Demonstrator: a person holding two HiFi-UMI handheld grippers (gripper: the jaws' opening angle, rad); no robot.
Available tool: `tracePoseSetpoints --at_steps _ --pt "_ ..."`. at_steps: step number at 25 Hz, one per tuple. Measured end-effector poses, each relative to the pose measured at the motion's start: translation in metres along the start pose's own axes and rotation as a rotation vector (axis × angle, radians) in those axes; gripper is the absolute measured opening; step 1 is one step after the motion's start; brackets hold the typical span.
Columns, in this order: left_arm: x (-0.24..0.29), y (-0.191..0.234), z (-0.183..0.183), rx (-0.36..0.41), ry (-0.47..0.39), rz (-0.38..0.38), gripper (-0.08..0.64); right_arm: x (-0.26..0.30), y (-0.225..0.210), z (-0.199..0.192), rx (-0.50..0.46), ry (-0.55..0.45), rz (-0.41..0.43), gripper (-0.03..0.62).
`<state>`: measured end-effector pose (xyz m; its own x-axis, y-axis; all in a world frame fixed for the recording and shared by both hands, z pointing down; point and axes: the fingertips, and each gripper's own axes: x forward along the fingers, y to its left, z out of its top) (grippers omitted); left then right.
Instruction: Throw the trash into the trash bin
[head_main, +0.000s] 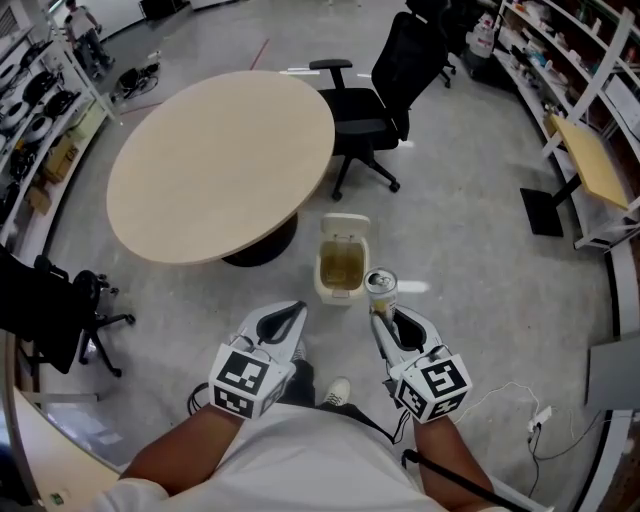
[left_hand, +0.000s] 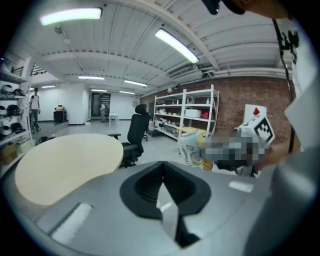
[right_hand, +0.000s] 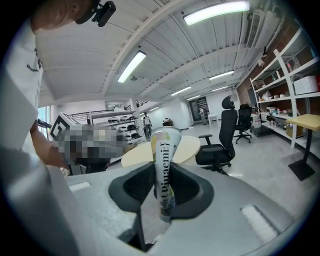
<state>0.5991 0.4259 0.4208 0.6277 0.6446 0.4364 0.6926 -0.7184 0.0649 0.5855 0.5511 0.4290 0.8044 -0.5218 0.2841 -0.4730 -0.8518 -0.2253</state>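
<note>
A drink can (head_main: 381, 285) with a pale printed label stands upright between the jaws of my right gripper (head_main: 381, 312), which is shut on it. In the right gripper view the can (right_hand: 165, 145) rises from between the dark pads of that gripper (right_hand: 161, 175). A cream trash bin (head_main: 326, 262) with its lid raised stands on the floor just ahead and left of the can, beside the table's base. My left gripper (head_main: 291, 322) is held level with the right one, shut and holding nothing (left_hand: 162, 175). From it the can (left_hand: 192, 147) shows off to the right.
A round beige table (head_main: 220, 165) stands behind the bin on a dark base. One black office chair (head_main: 385, 90) is at its far right, another (head_main: 60, 310) at the left edge. Shelving and a wooden-topped desk (head_main: 590, 165) line the right wall. Cables (head_main: 520, 410) lie on the floor.
</note>
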Motion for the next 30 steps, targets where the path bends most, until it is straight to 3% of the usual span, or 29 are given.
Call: tracePoseSetpoints --at_steps 6,11,18,25,30 --pt "0.021 0.025 -0.018 -0.020 0.059 -0.015 0.009 0.022 -0.014 -0.002 0.007 0.029 -0.018 0.098" --pt "0.050 0.051 -0.009 0.025 0.058 -0.025 0.009 0.051 -0.029 -0.005 -0.013 0.084 -0.041 0.098" --pt "0.086 0.078 -0.029 0.000 0.120 -0.111 0.009 0.102 -0.049 -0.019 -0.001 0.189 -0.075 0.098" --pt "0.113 0.077 -0.062 -0.003 0.189 -0.227 0.009 0.139 -0.065 -0.051 0.008 0.310 -0.098 0.098" --pt "0.137 0.080 -0.088 -0.020 0.253 -0.236 0.009 0.168 -0.086 -0.094 0.023 0.404 -0.094 0.098"
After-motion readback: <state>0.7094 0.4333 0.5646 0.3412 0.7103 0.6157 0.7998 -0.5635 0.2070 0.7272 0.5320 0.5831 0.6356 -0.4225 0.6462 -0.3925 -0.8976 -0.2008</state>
